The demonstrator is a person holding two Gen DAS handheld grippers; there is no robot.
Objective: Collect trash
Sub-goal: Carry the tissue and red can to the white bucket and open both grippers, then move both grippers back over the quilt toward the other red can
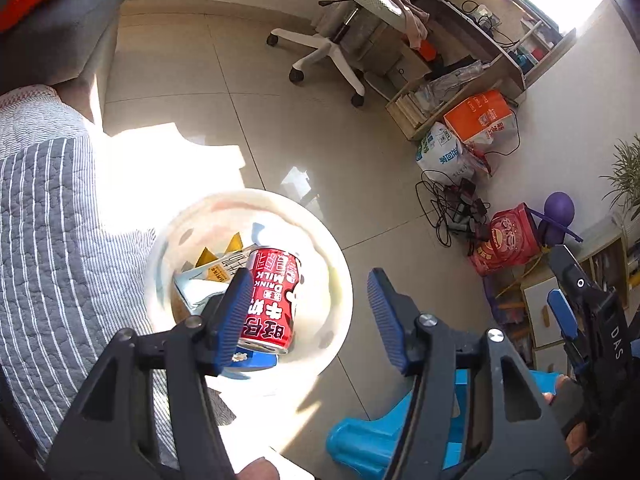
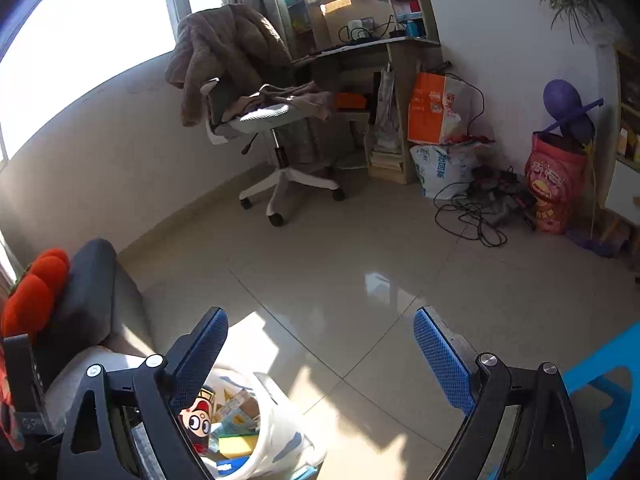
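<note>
A red milk-drink can [image 1: 271, 300] lies tilted inside a white bin [image 1: 340, 276] on the tiled floor [image 1: 304, 120], atop a carton [image 1: 218, 270] and other litter, beside a striped quilt [image 1: 48, 216]. The left gripper [image 1: 308, 312] hangs over the bin, fingers spread and holding nothing. The right gripper [image 2: 320, 360], also spread wide and empty, is above the floor just beside the bin, with an office chair [image 2: 264, 120] well beyond.

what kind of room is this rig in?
Most likely a lived-in home study or bedroom corner: an office chair draped with clothes at a cluttered desk, a tiled floor, and a white trash bin beside striped bedding.
</note>
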